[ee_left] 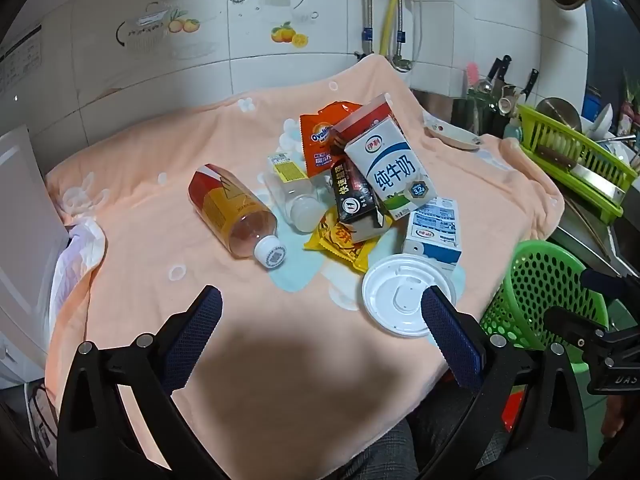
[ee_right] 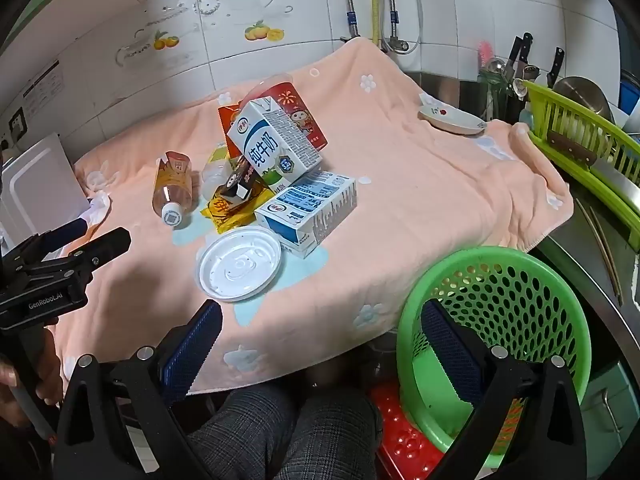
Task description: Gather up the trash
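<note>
A pile of trash lies on a peach towel [ee_left: 160, 216]: a red-and-yellow plastic bottle [ee_left: 232, 208], a clear bottle [ee_left: 296, 196], an orange Ovaltine packet [ee_left: 320, 136], white-and-blue milk cartons [ee_left: 392, 168] [ee_left: 434, 230], a dark carton [ee_left: 354, 196], a yellow wrapper [ee_left: 340, 244] and a white plastic lid [ee_left: 400, 292]. A green perforated basket [ee_right: 500, 320] stands at the towel's front right. My left gripper [ee_left: 322, 308] is open and empty, short of the lid. My right gripper [ee_right: 320, 328] is open and empty at the towel's front edge, its right finger over the basket.
A small dish [ee_right: 452, 120] sits at the towel's far right. A green dish rack [ee_right: 588, 148] with knives and utensils stands to the right. A white board [ee_left: 24, 216] stands at the left. Tiled wall and pipes lie behind. A red stool [ee_right: 404, 436] is under the basket.
</note>
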The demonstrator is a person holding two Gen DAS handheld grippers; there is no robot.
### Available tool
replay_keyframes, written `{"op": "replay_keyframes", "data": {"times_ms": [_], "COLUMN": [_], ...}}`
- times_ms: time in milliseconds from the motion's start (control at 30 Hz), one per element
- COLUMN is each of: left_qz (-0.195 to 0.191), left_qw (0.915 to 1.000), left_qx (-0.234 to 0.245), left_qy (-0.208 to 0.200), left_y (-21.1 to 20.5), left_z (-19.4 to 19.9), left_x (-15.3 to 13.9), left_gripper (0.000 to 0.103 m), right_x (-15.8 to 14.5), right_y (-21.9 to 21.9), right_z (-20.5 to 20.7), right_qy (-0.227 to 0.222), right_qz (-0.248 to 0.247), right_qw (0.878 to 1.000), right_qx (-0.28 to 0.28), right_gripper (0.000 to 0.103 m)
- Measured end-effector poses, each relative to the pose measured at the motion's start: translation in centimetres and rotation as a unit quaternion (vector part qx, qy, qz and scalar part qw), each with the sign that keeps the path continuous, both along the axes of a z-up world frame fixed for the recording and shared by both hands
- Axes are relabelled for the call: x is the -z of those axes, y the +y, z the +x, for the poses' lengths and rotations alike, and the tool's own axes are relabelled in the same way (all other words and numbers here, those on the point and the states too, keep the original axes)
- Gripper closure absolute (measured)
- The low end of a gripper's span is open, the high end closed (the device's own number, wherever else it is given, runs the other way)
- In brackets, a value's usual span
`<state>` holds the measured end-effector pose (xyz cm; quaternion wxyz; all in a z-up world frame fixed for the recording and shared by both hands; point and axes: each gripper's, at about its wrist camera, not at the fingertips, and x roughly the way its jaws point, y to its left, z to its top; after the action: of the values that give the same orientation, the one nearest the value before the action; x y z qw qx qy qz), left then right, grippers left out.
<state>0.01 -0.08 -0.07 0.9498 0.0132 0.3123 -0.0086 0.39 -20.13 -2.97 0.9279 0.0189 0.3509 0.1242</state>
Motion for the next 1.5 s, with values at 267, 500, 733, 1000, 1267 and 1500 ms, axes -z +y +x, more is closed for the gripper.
{"op": "replay_keyframes", "data": {"times_ms": [267, 500, 733, 1000, 1267, 1500], "left_qz": [-0.010, 0.002, 0.003, 0.001, 0.000, 0.000], "left_qw": [0.9999, 1.0000, 1.0000, 0.9999, 0.9998, 0.9998], "left_qx": [0.001, -0.003, -0.003, -0.006, -0.013, -0.016], "left_qy": [0.001, 0.004, 0.007, 0.009, 0.013, 0.013], "left_y": [1.0, 0.4, 0.4, 0.7, 0.9, 1.2], "left_z": [-0.1, 0.2, 0.6, 0.8, 1.0, 1.1], "left_x": [0.4, 0.3, 0.4, 0.5, 0.6, 0.7], "left_gripper": [0.005, 0.005, 0.005, 0.005, 0.005, 0.005], "right_x": [0.1, 0.1, 0.4, 0.0, -0.2, -0.4], "right_y": [0.1, -0.1, 0.2, 0.5, 1.1, 1.1], "right_z": [0.1, 0.3, 0.8, 1.3, 1.7, 1.8], "right_qy": [0.000, -0.001, 0.001, 0.000, -0.003, -0.005], "right_qz": [-0.001, -0.001, 0.002, 0.005, 0.002, 0.006], "right_qw": [1.000, 1.000, 1.000, 1.000, 1.000, 1.000], "right_qx": [0.000, -0.002, -0.004, -0.012, -0.020, -0.022], "right_gripper": [0.006, 0.006, 0.006, 0.006, 0.006, 0.006]}}
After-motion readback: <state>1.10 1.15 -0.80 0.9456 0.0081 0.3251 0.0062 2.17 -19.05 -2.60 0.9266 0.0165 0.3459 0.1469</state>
